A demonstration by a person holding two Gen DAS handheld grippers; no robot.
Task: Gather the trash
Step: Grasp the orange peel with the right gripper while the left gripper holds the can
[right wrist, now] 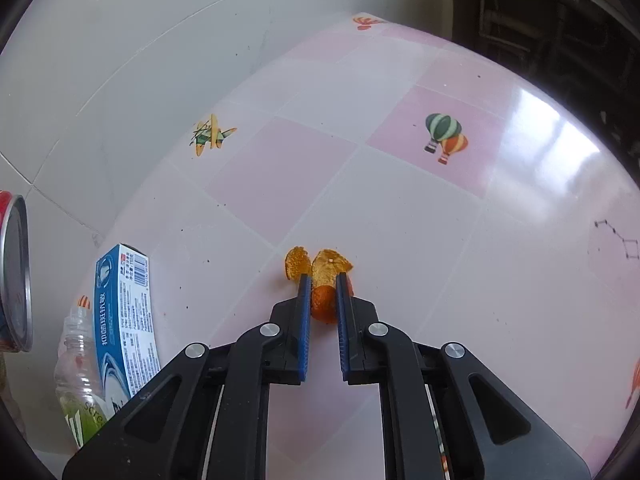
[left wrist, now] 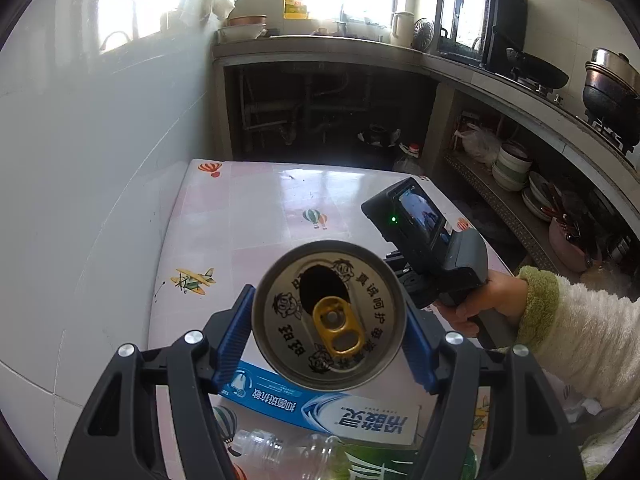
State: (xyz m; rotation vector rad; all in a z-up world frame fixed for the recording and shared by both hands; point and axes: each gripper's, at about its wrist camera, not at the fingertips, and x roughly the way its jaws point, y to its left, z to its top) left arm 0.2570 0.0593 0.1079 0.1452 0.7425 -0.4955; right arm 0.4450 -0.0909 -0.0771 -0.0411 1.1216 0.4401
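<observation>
My left gripper [left wrist: 329, 312] is shut on an opened drink can [left wrist: 329, 316], held above the table with its gold pull tab facing the camera. The can also shows at the left edge of the right wrist view [right wrist: 16, 276]. My right gripper [right wrist: 323, 280] is shut on a piece of orange peel [right wrist: 324, 280] lying on the table; peel curls stick out past the fingertips. A blue toothpaste box [left wrist: 324, 408] and a clear plastic bottle [left wrist: 280, 456] lie under the can; both show in the right wrist view, the box [right wrist: 120, 320] and the bottle [right wrist: 76, 360].
The table has a glossy pink-and-white checked cover [right wrist: 400, 200] with balloon and plane prints and stands against a tiled wall [left wrist: 80, 160]. Beyond it a kitchen counter [left wrist: 320, 46] carries pots, and shelves [left wrist: 516, 176] hold bowls. The right gripper's body [left wrist: 432, 248] hovers right of the can.
</observation>
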